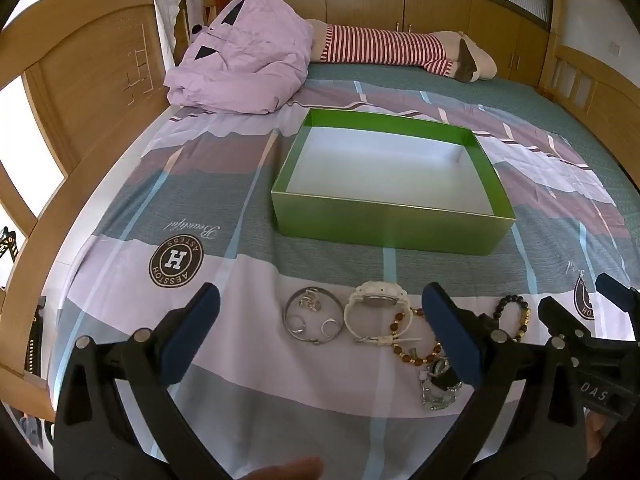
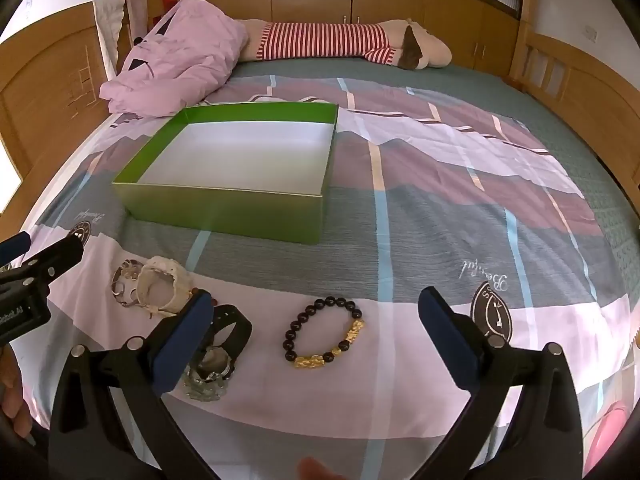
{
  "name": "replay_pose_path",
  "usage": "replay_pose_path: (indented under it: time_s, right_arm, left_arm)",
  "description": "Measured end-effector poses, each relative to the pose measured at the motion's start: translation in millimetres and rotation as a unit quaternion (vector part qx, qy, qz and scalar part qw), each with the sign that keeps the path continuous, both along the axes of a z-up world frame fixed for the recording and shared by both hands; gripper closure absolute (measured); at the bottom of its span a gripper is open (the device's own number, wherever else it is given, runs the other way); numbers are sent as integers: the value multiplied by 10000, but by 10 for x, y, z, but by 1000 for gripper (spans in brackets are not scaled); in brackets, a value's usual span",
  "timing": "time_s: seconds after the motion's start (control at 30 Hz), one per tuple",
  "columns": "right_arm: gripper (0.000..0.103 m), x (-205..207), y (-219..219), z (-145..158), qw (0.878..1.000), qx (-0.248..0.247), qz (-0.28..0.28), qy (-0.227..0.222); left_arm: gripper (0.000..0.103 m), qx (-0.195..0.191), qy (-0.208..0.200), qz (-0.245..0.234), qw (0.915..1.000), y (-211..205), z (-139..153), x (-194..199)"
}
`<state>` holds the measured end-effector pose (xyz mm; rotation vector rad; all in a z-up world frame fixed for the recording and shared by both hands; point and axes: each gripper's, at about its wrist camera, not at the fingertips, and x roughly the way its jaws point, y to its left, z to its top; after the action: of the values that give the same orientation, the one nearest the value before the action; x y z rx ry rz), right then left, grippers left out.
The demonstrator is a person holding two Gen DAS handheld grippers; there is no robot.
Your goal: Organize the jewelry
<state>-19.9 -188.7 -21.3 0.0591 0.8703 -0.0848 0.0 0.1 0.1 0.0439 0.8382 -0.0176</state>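
- Both tools, left tool [image 1: 320, 334] and right tool [image 2: 316, 336], hang spread wide with nothing gripped.
- An empty green box [image 1: 384, 224] sits on the bed [image 2: 460, 208].
- Nearer lie a silver bangle [image 1: 313, 316], a white watch [image 1: 376, 308], and a black-and-gold bead bracelet [image 2: 325, 334] between the right tool's fingers, untouched.

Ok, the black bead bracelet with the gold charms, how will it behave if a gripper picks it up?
The bead bracelet is separate round beads in a loop, so it will probably sag rather than hold its ring shape. The glossy beads look slippery and may squirt from the pads. The gold charms sit on one side, so it likely hangs lopsided.
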Motion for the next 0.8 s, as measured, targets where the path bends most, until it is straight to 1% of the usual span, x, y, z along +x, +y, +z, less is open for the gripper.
replay_pose_path:
  time_s: [0.2,0.8]
  right_arm:
    - [1,-16,-54,-43,10000,11,39,-35]
    - [1,-30,-12,-36,9999,-3,89,-52]
  left_arm:
    - [2,4,-2,0,10000,-1,-1,0]
    - [2,9,16,-2,10000,49,-41,15]
